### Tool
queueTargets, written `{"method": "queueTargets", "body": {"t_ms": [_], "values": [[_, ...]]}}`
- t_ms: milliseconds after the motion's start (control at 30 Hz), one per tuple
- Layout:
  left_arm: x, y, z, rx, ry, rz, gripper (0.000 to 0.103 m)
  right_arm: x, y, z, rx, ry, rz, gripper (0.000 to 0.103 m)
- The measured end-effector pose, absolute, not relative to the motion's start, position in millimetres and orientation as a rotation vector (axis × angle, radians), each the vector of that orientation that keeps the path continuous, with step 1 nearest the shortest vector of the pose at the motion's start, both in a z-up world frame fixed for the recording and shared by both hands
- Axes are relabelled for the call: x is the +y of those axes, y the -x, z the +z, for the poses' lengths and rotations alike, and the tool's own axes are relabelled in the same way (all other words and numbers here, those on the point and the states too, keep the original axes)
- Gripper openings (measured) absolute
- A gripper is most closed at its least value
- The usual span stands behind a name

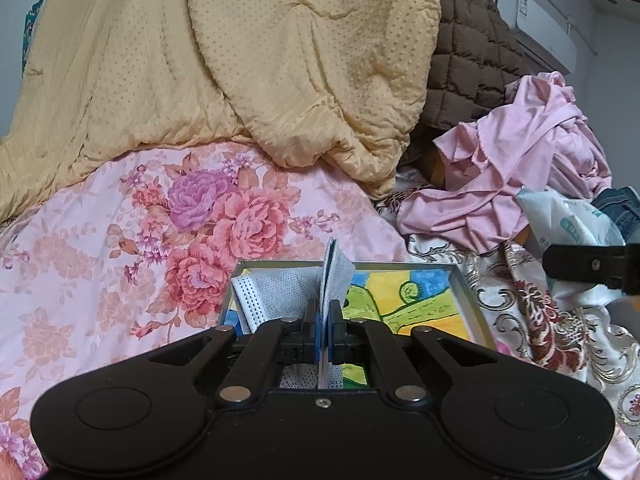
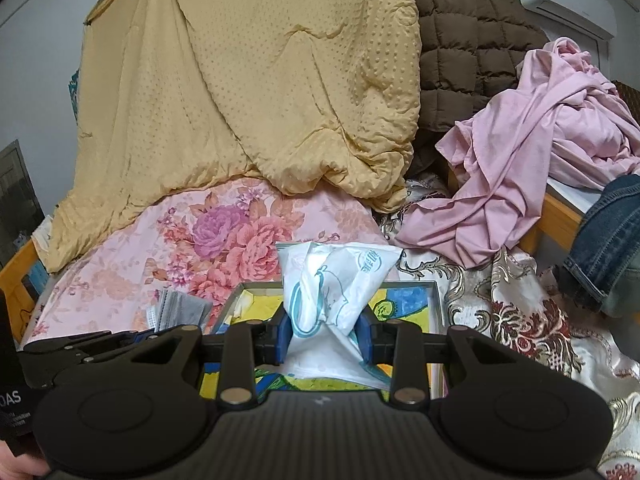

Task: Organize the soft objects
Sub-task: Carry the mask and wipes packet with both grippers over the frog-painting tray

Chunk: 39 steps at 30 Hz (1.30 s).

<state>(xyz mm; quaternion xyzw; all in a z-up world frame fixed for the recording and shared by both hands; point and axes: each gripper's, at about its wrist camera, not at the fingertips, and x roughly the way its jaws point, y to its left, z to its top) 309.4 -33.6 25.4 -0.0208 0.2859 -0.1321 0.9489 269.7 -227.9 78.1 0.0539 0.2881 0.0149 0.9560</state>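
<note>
Masks are showing first in the left wrist view: the left claw (image 1: 325, 322) is clamping a folded grey face mask (image 1: 334, 276) between its blue pads, the mask standing upright above a shallow tin tray (image 1: 466, 284) with a bright yellow, green and blue picture on its bottom. A second mask (image 1: 264, 294) is lying in the tray at about 9 o'clock from the held one. At 3 o'clock the tip of the right claw (image 1: 592, 266) is poking in, with a white tissue pack (image 1: 568, 220) just behind it. A yellow quilt (image 1: 240, 60) is hanging at 12 o'clock, a pink garment (image 1: 520, 160) is piling up at 2 o'clock, and the floral bedsheet (image 1: 100, 240) is spreading at 9 o'clock.

From the right wrist, the right claw (image 2: 323, 338) is squeezing the tissue pack (image 2: 332, 280) at its waist, pads partway apart, directly over the tray (image 2: 436, 300). Only this view is showing the grip on the pack, blue jeans (image 2: 608, 240) at 3 o'clock, and the left claw (image 2: 120, 336) at 9 o'clock with grey mask (image 2: 180, 312) sticking out.
</note>
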Motion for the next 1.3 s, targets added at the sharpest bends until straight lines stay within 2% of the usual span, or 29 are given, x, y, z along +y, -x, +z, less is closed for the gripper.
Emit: {"method": "queueTargets", "body": {"t_ms": [333, 1300], "values": [[-40, -357, 2, 0.621, 0.028, -0.278, 0.003, -233, -321, 56, 0.624, -0.084, -0.003, 0.037], [-61, -457, -111, 0.808, -0.007, -0.275, 0.005, -226, -423, -73, 0.872, 0.01, -0.055, 0.039]]}}
